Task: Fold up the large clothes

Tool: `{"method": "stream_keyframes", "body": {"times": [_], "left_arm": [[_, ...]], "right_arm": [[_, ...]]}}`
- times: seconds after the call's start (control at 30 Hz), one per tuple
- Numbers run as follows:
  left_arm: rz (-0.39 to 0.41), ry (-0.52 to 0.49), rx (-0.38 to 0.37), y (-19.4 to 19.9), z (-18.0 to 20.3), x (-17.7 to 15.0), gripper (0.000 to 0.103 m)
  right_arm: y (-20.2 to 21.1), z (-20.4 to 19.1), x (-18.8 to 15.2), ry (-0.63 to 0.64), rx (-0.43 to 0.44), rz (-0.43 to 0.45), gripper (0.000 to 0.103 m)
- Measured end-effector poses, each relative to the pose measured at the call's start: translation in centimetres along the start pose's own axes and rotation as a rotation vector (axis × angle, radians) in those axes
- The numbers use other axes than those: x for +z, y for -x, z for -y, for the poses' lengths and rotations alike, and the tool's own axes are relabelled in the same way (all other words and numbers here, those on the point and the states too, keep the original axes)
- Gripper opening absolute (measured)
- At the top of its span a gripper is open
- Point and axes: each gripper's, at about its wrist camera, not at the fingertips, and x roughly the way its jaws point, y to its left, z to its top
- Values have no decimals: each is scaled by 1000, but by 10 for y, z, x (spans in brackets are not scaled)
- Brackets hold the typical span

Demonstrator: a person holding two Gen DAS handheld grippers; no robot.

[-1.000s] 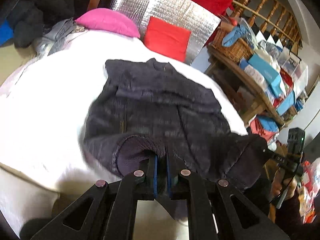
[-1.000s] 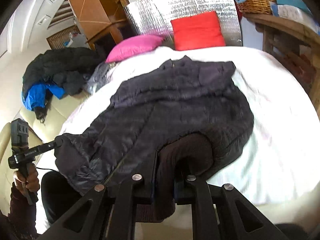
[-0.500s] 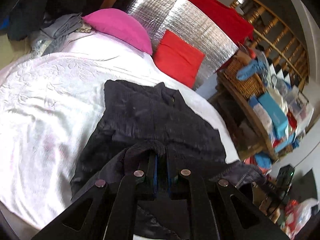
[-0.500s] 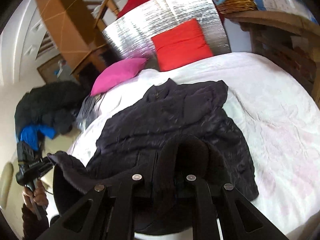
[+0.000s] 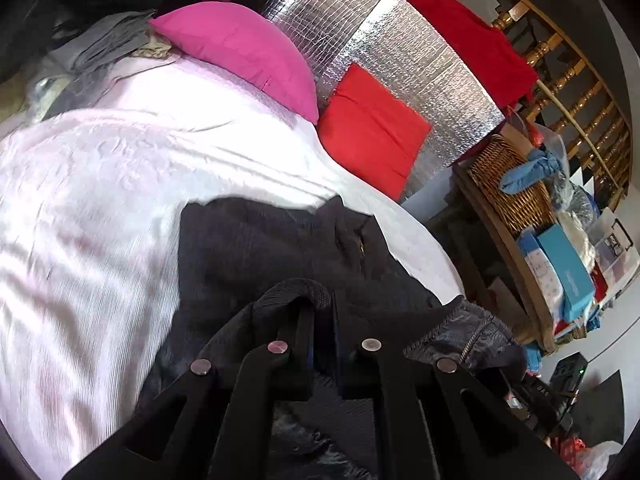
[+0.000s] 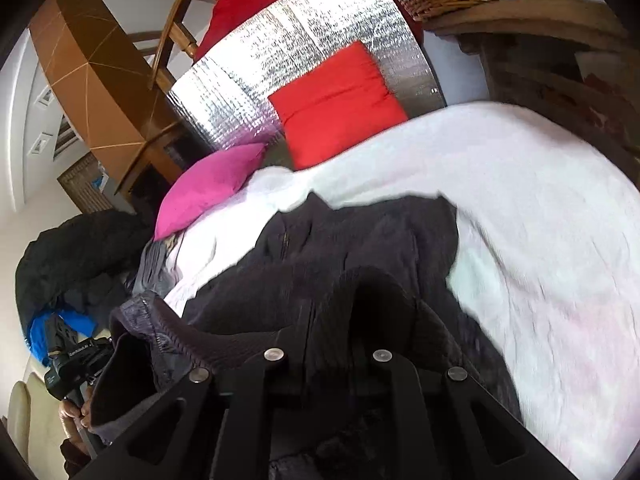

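A dark, soft, bulky jacket [image 5: 256, 248] lies on the white bed [image 5: 80, 208] toward its pillow end, its ribbed hem clamped in the closed left tool [image 5: 320, 320] and right tool [image 6: 328, 320]; it looks floppy, best held by hem corners.

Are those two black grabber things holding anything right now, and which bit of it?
Yes. Both are shut on the dark jacket lying on the bed: the left gripper and the right gripper each pinch its ribbed knit hem, near opposite ends.
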Motion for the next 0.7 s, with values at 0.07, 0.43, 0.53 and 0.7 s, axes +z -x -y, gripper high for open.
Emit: {"method": "stream_keyframes", "body": {"times": [0.07, 0.43, 0.53, 0.7], "left_arm": [[6, 5, -3, -16, -2, 19, 8], [9, 29, 21, -118, -32, 91, 8], [-5, 83, 12, -143, -53, 95, 8], [-57, 159, 47, -177, -84, 88, 11]], "right_arm": [[-19, -2, 22, 16, -13, 15, 13], [-139, 18, 103, -10, -79, 89, 13], [-160, 41, 109, -65, -99, 124, 13], [-185, 111, 108, -365, -45, 133, 14]]}}
